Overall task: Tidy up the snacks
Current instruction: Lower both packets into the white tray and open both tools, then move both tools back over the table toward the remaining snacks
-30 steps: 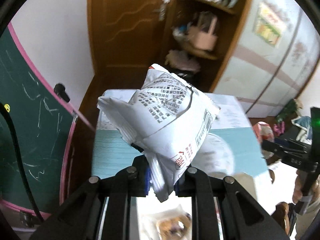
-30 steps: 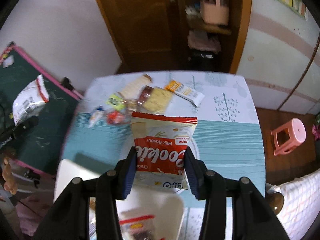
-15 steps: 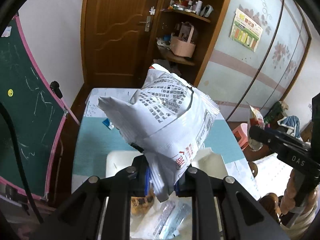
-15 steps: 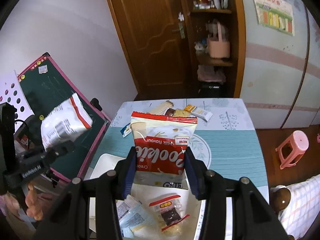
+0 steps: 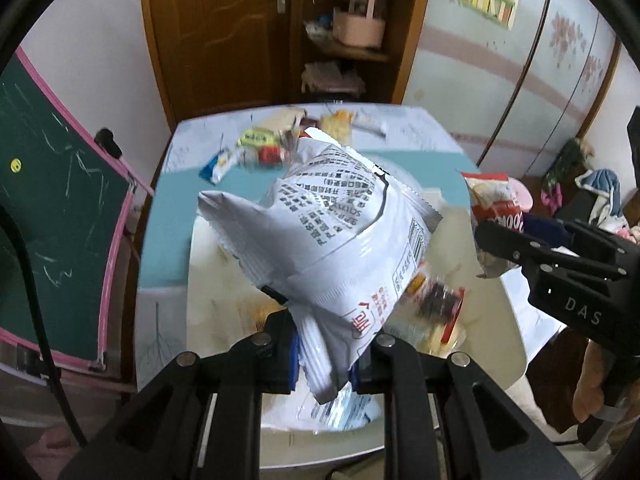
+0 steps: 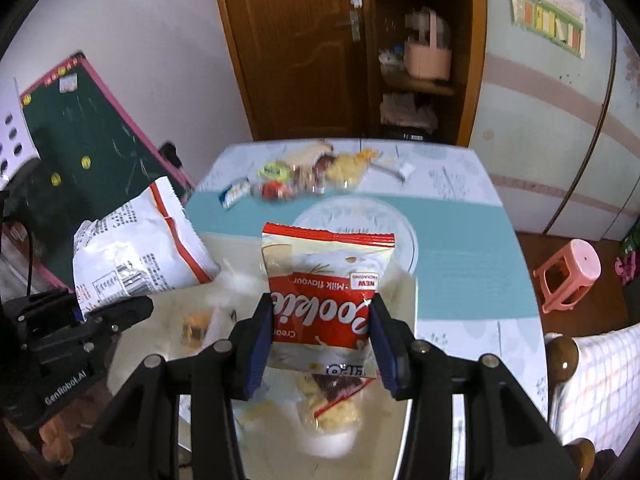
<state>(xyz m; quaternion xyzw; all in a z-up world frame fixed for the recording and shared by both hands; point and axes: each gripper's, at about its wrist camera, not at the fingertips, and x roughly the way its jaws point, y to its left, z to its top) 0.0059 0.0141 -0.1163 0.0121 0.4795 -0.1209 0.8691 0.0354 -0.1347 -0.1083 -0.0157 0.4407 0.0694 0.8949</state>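
The left gripper (image 5: pixel 326 354) pinches a white snack bag (image 5: pixel 324 232) with black print above the table (image 6: pixel 460 264). The right gripper (image 6: pixel 322 340) clamps a red "Cookie" packet (image 6: pixel 326 292) reading "NEW" and "Milk flavour".

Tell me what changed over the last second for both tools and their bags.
Both tools drew back from the far pile and now hang over the white tray. The left tool with its white bag has closed in beside the right tool with its cookie bag. Nothing was let go: both stay clamped. The snack pile on the table lies as before.
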